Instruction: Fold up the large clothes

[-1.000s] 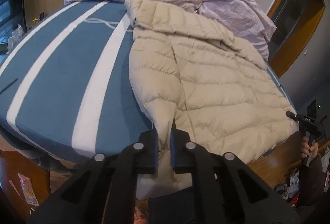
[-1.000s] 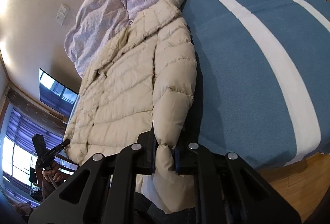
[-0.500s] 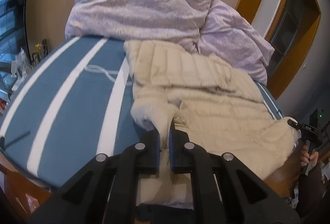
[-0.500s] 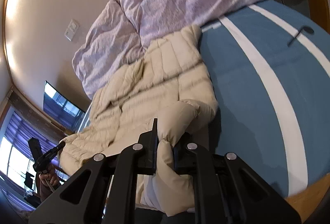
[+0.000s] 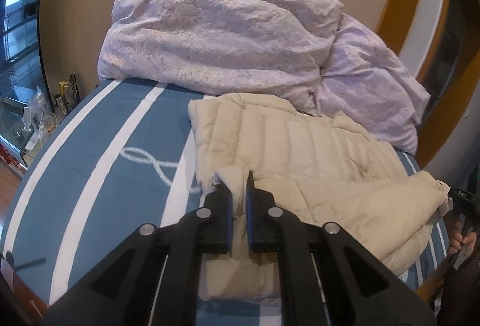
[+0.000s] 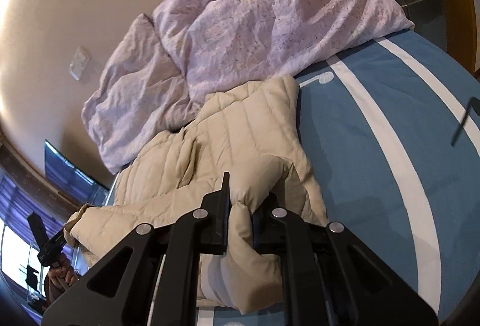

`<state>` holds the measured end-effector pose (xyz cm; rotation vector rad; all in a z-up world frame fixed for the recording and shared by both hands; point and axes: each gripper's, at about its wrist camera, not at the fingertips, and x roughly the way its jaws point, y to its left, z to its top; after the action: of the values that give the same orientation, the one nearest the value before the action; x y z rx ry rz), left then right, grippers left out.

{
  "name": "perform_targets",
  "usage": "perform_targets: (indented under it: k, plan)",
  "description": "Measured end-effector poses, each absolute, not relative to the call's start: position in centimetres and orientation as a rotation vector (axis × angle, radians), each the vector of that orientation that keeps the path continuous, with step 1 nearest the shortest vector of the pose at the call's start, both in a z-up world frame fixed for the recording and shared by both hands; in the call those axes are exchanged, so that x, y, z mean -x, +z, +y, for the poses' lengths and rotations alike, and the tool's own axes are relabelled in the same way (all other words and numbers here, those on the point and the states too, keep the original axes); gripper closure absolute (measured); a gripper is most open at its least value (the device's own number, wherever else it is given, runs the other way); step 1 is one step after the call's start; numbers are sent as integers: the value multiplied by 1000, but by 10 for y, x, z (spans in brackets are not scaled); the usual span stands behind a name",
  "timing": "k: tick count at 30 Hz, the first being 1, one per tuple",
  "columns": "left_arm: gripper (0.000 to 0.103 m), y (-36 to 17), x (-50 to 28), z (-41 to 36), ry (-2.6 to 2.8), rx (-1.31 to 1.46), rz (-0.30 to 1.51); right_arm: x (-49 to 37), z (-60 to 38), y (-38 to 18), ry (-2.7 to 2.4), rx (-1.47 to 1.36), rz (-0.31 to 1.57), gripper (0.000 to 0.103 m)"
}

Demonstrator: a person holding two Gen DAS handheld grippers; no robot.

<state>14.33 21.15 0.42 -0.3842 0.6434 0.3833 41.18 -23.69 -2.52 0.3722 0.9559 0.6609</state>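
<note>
A beige quilted puffer jacket [image 5: 300, 146] lies on the blue bed with white stripes [image 5: 99, 176]. Its near half is lifted and doubled over toward the far half. My left gripper [image 5: 238, 191] is shut on one corner of the jacket's near edge. My right gripper [image 6: 241, 200] is shut on the other corner of the jacket [image 6: 240, 140], with puffy fabric bulging between the fingers. Both hold the edge above the middle of the jacket. The other gripper shows at each view's side, held in a hand [image 5: 463, 236].
A crumpled lilac duvet [image 5: 225, 35] is piled at the head of the bed against the wall, touching the jacket's far end. It also shows in the right wrist view [image 6: 240, 26]. A cluttered shelf [image 5: 39, 122] stands left of the bed. A thin dark object [image 6: 463, 122] lies on the bed.
Both grippers have carried the jacket's near edge up from the foot of the bed and forward over the jacket, folding it roughly in half. Both stayed shut on the fabric.
</note>
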Motion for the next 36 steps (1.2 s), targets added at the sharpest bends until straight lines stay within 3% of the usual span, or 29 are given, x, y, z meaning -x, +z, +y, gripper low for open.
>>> perform_targets:
  k: [16, 17, 19, 20, 21, 23, 30, 32, 36]
  plan:
    - [95, -23, -266, 292, 450, 522, 685, -535, -180, -57, 579, -502, 1009, 89]
    - [95, -27, -271, 297, 451, 541, 689, -541, -177, -60, 576, -509, 1015, 86]
    - [92, -39, -283, 310, 455, 599, 700, -554, -170, -68, 578, -545, 1034, 70]
    - [90, -44, -287, 315, 459, 623, 701, -559, -168, -71, 585, -573, 1040, 48]
    - [88, -50, -291, 321, 452, 657, 696, -563, -167, -74, 600, -614, 1038, 30]
    - [82, -57, -298, 328, 442, 702, 693, -570, -165, -75, 613, -671, 1025, 20]
    - [33, -35, -308, 332, 432, 702, 631, -575, -169, -41, 653, -715, 921, 20]
    - [28, -21, -299, 329, 449, 651, 597, -569, -175, -27, 640, -693, 877, 20]
    - [28, -9, -283, 328, 451, 620, 600, -555, -187, -13, 623, -637, 843, 20]
